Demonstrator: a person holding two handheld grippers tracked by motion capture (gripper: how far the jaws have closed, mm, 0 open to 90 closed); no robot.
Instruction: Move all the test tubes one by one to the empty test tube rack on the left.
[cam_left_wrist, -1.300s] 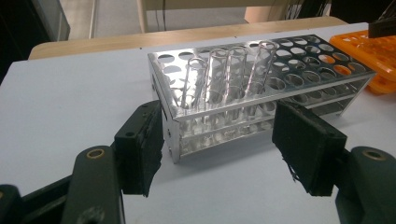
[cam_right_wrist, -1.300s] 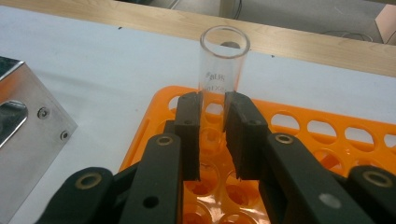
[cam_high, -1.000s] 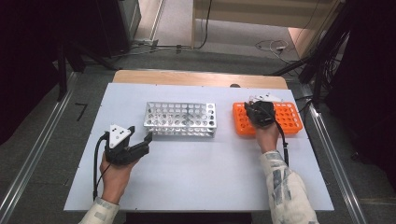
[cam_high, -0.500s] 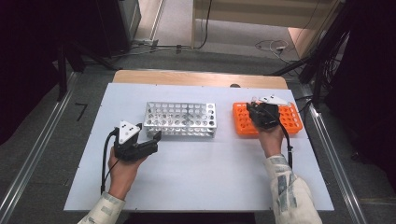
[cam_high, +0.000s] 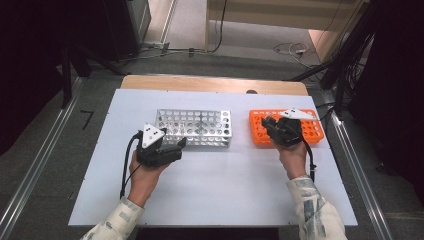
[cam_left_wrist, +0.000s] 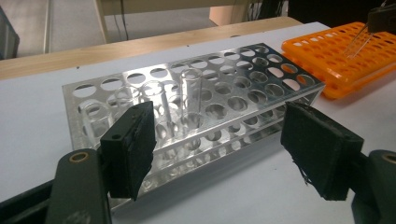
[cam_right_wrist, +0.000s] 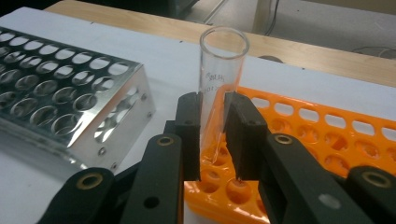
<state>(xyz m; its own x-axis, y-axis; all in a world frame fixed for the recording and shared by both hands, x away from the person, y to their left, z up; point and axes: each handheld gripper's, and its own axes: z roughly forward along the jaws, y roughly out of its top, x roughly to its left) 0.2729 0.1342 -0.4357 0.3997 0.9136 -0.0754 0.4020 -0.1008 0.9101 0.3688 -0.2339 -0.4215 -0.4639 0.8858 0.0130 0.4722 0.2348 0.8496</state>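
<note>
Two racks stand side by side on the white table (cam_high: 210, 190): a metal rack (cam_high: 195, 127) toward the middle and an orange rack (cam_high: 307, 131) at about three o'clock from it, a bare strip of table between them.

Over the near left corner of the orange rack, the right gripper (cam_right_wrist: 214, 135) pinches a clear glass tube (cam_right_wrist: 219, 70) between its two black pads. The tube stands nearly upright, its open mouth at twelve o'clock above the pads, its lower part over the orange rack's holes; whether the bottom is clear of a hole cannot be made out. In the high view the right gripper (cam_high: 281, 131) sits over the orange rack's left end, held by the right hand (cam_high: 292, 157).

At about seven o'clock from the metal rack, the left gripper (cam_high: 176, 146) points toward that rack's near long side. Its jaws are spread wide, having just been opening, and nothing is between them. In the left gripper view its pads (cam_left_wrist: 133, 142) frame the metal rack (cam_left_wrist: 261, 79), where a few clear tubes (cam_left_wrist: 191, 95) already stand in the holes. The left hand (cam_high: 145, 177) holds it low over the table.
</note>
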